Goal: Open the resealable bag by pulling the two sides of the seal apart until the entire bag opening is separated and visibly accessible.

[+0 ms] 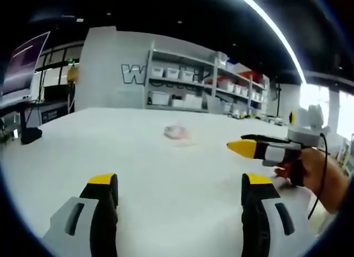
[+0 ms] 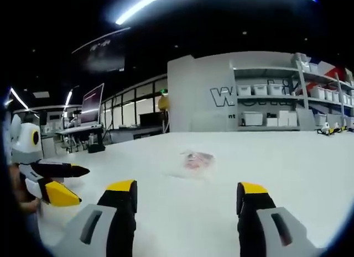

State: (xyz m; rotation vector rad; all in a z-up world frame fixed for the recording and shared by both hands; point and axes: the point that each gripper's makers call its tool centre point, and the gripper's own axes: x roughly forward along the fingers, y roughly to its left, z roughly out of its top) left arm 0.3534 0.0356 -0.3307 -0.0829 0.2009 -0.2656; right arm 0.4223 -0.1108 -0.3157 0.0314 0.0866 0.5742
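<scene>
A small clear resealable bag [image 1: 178, 132] with something pinkish inside lies flat on the white table [image 1: 110, 152], well ahead of both grippers. My left gripper [image 1: 180, 182] is open, its yellow-tipped jaws wide apart and empty. From the right edge of the left gripper view comes the right gripper [image 1: 249, 148], held by a hand, to the right of the bag and short of it. In the right gripper view the bag [image 2: 197, 160] lies straight ahead, and my right gripper [image 2: 187, 192] is open with nothing between its jaws. The left gripper [image 2: 58, 182] shows at the left edge there.
Beyond the table's far edge stand a white wall with dark lettering [image 1: 133, 74] and shelves of white bins [image 1: 188, 83]. A dark object [image 1: 30, 135] sits near the table's left edge. Desks with monitors [image 2: 91, 110] stand at the far left.
</scene>
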